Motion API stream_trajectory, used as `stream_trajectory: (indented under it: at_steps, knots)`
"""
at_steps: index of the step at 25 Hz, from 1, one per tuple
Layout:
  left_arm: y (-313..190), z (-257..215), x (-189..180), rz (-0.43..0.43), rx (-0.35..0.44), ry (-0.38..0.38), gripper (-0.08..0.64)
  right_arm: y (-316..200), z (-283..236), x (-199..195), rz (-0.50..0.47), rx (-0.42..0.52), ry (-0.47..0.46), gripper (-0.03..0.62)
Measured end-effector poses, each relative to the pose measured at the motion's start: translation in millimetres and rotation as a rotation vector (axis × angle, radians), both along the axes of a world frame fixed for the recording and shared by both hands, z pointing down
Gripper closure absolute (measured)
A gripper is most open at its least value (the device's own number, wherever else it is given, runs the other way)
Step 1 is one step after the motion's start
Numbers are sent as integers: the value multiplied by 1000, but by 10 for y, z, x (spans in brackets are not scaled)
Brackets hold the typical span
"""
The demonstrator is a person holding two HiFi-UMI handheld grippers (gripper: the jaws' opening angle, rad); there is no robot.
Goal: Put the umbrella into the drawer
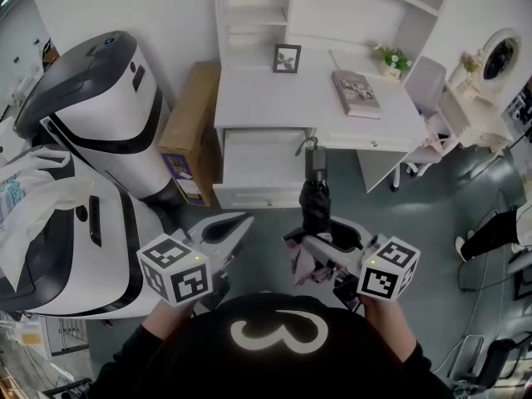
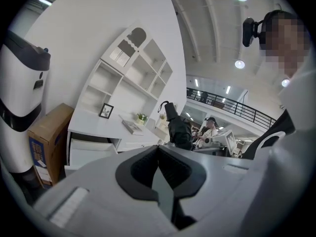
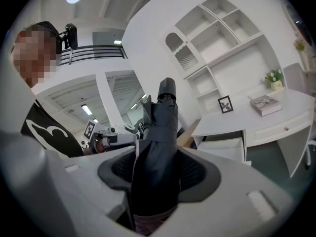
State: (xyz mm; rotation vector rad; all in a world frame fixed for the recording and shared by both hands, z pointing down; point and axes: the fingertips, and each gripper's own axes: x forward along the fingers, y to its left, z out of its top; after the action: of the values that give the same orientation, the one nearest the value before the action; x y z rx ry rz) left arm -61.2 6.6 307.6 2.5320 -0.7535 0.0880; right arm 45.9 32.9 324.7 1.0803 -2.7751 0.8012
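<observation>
The right claw (image 3: 158,169) is clenched on the folded dark umbrella (image 3: 161,127), whose body fills the gap between the pads, with cloth pressed against both. The capped handle end and its strap loop stick out well past the fingertips, pointing ahead and a little upward from the claw. Just beside it, on its left, the left claw (image 2: 158,154) has its pads drawn together with nothing between them, so it takes no part in the hold. Ahead of both claws and well apart from them stands the white desk (image 1: 274,98); its left-hand drawer (image 1: 259,163) is already pulled out, open side up and seemingly bare inside. It lies ahead of the umbrella's tip and slightly left of the right claw's line. By my reading this is the carry-to-the-drawer step, with the placing not yet begun. The next move likely calls for bringing the right claw over the drawer, tipping the umbrella flat along its length, lowering it inside, then letting go
</observation>
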Motion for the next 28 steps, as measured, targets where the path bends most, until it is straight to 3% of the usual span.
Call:
stream_trajectory:
  at_steps: [10, 28]
  knots:
    - [-386, 154, -96, -32, -22, -24, 551, -475, 74, -76, -26, -3, 11, 364]
    - [-1429, 682, -310, -166, -158, -96, 551, -1677, 623, -215, -148, -109, 51, 364]
